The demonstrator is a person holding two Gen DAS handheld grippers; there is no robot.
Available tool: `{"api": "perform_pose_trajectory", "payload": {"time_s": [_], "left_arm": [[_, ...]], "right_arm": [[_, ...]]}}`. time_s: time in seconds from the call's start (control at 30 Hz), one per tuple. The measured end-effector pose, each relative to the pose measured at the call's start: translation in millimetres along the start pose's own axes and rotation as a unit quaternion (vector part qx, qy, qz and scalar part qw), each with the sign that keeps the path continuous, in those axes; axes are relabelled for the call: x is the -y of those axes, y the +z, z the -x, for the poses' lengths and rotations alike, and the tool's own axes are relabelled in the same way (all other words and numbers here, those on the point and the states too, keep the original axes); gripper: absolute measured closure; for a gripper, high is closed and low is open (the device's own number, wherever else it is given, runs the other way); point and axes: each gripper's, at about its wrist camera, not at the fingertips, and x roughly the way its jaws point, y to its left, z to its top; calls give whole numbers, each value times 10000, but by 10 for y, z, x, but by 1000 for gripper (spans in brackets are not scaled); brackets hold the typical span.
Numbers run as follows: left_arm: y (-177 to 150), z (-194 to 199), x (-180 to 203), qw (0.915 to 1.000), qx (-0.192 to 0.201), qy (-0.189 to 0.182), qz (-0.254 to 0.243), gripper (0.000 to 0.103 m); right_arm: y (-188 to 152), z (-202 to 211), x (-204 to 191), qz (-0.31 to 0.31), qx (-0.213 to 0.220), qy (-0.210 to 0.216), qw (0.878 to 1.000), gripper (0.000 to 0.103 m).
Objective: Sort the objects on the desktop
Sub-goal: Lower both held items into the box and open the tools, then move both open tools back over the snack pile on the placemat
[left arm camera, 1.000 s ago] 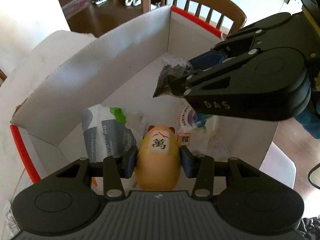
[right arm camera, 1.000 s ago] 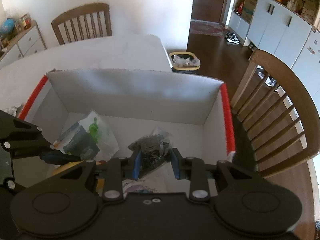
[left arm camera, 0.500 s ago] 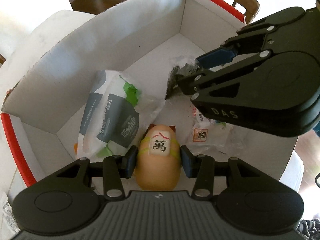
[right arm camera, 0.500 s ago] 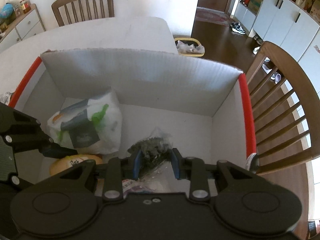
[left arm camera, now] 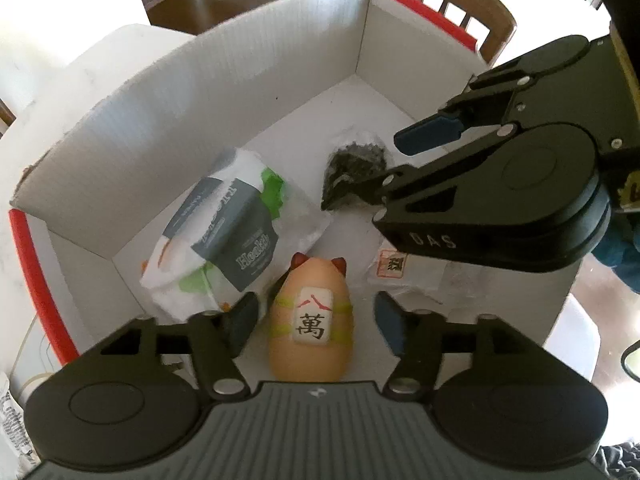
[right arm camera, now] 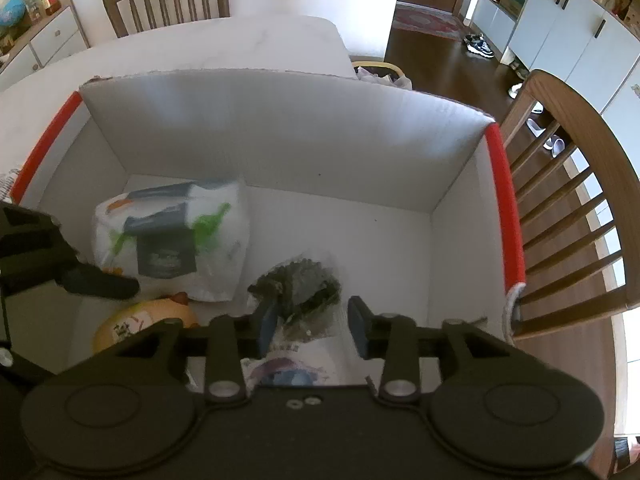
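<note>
An egg-shaped tan toy (left arm camera: 310, 320) with cat ears and a character label stands on the floor of a white cardboard box (left arm camera: 200, 92) with red-taped rims. My left gripper (left arm camera: 316, 320) straddles it with its jaws opening, and both pads stand clear of the toy. In the right wrist view the toy (right arm camera: 140, 320) lies low at the left. A clear bag of dark dried bits (right arm camera: 300, 284) rests on the box (right arm camera: 260, 120) floor between the pads of my right gripper (right arm camera: 312, 324), whose jaws are opening too. The right pad stands clear of the bag.
A white pack with a grey and green label (left arm camera: 228, 236) lies beside the toy. A clear packet with blue print (right arm camera: 292, 372) lies under the right gripper. A wooden chair (right arm camera: 580, 200) stands against the box's right side. The white table (right arm camera: 200, 52) stretches behind the box.
Both grippers sank a little into the box. The left jaws spread off the toy and the right jaws spread off the dark bag; both things now rest on the box floor.
</note>
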Motion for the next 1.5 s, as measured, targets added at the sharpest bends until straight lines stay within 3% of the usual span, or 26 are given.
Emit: {"api": "perform_pose_trajectory", "payload": {"time_s": [0.23,0.4,0.77,1.2,1.33,1.5], "left_arm": [[-92,230,-31,9995,284,-29,147,37],[32,288,-19,9982,519,-5,288,37],[-161,612,22,9938,976,-80,527,37],[-375,884,87,9890,1308,-191,665,37],[-492,926,83,9870,1417,-220,731,31],[-664,985,51,9845,1555,-169,798,24]], "right_arm": [[-55,264,33,30,242,126,9996,54],[-88,474,45,39,417,206,9989,54],[-202,913,57,-57,860,377,9956,53],[-334,1181,-38,-261,1088,531,9923,52],[-409,1267,-90,-247,1319,636,9889,30],[-466,1367,-154,-255,1507,660,9860,26]]}}
